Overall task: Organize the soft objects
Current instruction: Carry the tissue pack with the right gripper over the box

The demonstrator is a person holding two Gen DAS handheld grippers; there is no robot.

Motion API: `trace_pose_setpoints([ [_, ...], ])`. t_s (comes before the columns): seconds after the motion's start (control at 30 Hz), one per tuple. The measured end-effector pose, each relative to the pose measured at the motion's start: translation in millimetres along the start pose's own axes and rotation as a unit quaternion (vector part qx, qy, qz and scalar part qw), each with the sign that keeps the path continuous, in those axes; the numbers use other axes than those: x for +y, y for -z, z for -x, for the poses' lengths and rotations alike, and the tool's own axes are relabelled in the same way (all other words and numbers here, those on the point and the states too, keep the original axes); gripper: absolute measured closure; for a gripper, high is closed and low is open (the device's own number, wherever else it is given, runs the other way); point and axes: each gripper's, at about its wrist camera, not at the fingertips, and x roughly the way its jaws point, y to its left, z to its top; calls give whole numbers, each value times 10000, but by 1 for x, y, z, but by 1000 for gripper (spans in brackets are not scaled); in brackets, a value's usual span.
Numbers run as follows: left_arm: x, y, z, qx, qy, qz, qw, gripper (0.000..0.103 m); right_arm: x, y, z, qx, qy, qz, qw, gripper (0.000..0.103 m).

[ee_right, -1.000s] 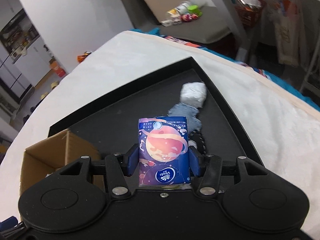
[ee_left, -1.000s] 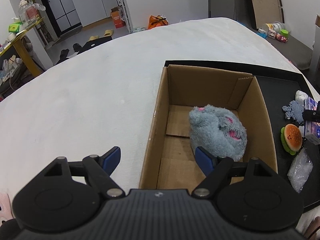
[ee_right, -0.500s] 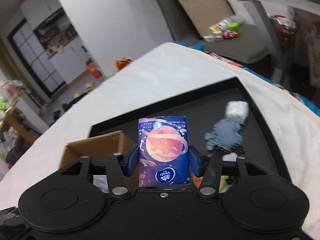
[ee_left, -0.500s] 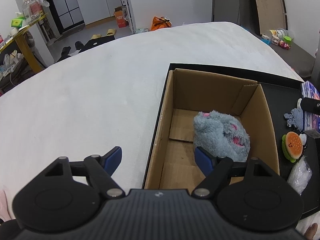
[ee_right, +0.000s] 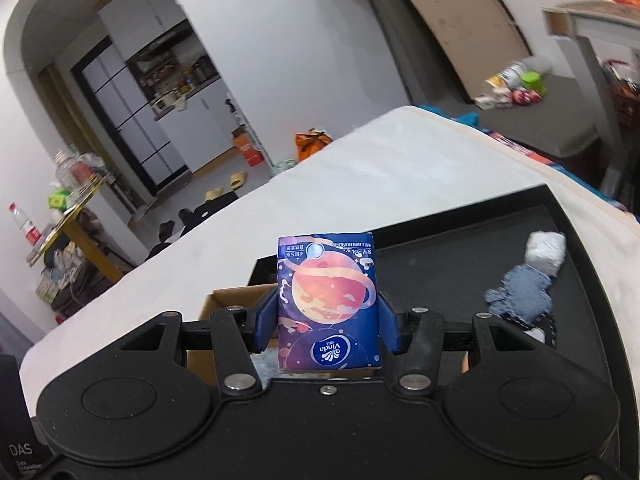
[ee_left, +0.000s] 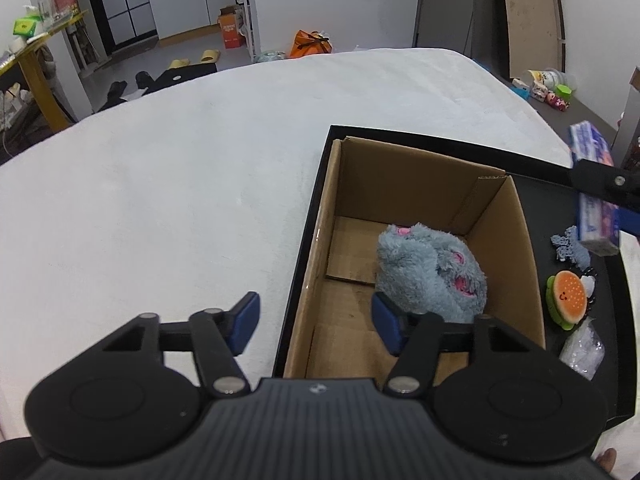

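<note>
Right tongs (ee_right: 327, 322) clamp the purple planet-print tissue pack (ee_right: 329, 300), so I'd carry it over the brown cardboard box (ee_left: 404, 240) ahead before letting go (left tongs (ee_left: 316, 322) closing, nothing between them).

I see a blue tissue pack (ee_right: 328, 304) printed with an orange-pink planet, a grey-and-pink plush toy (ee_left: 432, 272) in the brown cardboard box (ee_left: 404, 172), black tray (ee_left: 568, 204).

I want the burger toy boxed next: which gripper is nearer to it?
Right. The right gripper, shut on a tissue pack, hangs just beyond the burger toy; the left gripper straddles the box's far wall.
</note>
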Motion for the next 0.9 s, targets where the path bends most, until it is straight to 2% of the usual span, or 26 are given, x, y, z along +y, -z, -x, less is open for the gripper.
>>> trace_pose_setpoints([
  [0.37, 12, 2, -12, 154, 345, 278, 9989, 77, 41, 17, -28, 321, -192, 408, 9985, 52],
  [0.53, 18, 4, -15, 144, 421, 446, 9980, 82, 49, 19, -42, 530, -227, 347, 9977, 52],
  [0.7, 24, 2, -18, 149, 505, 595, 9968, 87, 57, 20, -49, 531, -240, 425, 9974, 52],
  [0.9, 28, 1, -22, 179, 608, 660, 9958, 88, 63, 27, -54, 604, -574, 393, 9957, 40],
])
